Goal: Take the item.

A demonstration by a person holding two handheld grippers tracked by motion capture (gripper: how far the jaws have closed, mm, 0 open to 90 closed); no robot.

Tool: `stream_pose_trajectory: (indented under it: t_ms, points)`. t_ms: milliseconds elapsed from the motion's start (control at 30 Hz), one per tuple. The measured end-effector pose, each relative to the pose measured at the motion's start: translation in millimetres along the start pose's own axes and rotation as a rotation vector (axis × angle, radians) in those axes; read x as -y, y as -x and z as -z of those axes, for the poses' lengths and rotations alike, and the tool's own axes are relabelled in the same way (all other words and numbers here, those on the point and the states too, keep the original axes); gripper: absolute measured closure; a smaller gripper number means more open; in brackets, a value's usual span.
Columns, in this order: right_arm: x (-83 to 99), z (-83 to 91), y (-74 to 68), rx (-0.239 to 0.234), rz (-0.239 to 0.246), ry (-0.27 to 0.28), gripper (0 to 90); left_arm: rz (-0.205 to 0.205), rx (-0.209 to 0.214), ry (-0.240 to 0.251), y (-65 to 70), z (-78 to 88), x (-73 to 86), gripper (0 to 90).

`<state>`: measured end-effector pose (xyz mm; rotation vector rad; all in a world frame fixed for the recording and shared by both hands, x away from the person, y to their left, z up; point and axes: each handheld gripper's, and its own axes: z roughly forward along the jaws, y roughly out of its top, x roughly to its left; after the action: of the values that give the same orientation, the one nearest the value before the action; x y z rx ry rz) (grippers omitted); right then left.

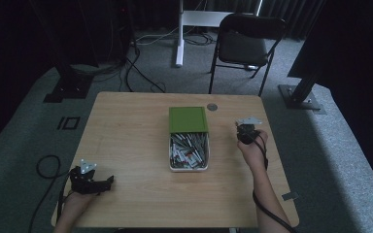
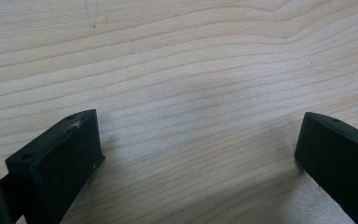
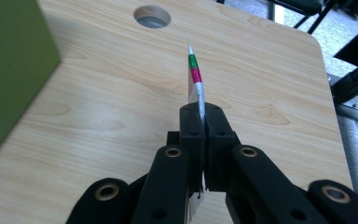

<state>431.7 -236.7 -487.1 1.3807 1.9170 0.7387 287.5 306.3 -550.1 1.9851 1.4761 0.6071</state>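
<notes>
My right gripper [image 3: 200, 114] is shut on a thin silver packet [image 3: 195, 79] with green and pink bands, held edge-on above the table. In the high view that gripper [image 1: 247, 132] sits right of the white tray [image 1: 207, 154], which holds several more packets [image 1: 187, 150]. A green lid [image 1: 188, 119] lies against the tray's far end. My left gripper [image 2: 200, 158] stands open close over bare wood, nothing between its jaws. From above, it [image 1: 108, 182] rests near the table's front left corner, pointing right.
The wooden table [image 1: 126, 131] has a round cable hole [image 1: 212, 107] near its far edge. A black folding chair [image 1: 245, 43] and a white post stand behind the table. Black frame feet and cables lie on the grey floor.
</notes>
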Motion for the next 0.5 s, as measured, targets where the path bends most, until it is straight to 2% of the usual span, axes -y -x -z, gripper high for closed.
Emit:
stream_pose_trajectory:
  t_ms: [167, 200, 267, 333, 400, 433, 500]
  points:
    - [4.0, -14.3, 2.0, 0.017, -0.004, -0.026, 88.6, 0.0, 0.0, 0.0, 0.0, 0.0, 0.0, 1.3]
    - [6.0, -18.3, 2.8, -0.002, -0.021, -0.031, 88.6, 0.0, 0.0, 0.0, 0.0, 0.0, 0.0, 1.3]
    - [9.1, -23.3, 2.9, 0.004, -0.026, -0.041, 88.5, 0.0, 0.0, 0.0, 0.0, 0.0, 0.0, 1.3]
    - [10.8, -25.2, 2.0, -0.016, -0.043, -0.04, 88.5, 0.0, 0.0, 0.0, 0.0, 0.0, 0.0, 1.3]
    - [11.4, -25.7, 0.6, -0.015, -0.042, -0.039, 88.5, 0.0, 0.0, 0.0, 0.0, 0.0, 0.0, 1.3]
    - [12.7, -26.3, -2.2, -0.05, -0.061, -0.037, 88.3, 0.0, 0.0, 0.0, 0.0, 0.0, 0.0, 1.3]
    - [14.8, -27.2, -6.4, -0.061, -0.058, -0.039, 88.1, 0.0, 0.0, 0.0, 0.0, 0.0, 0.0, 1.3]
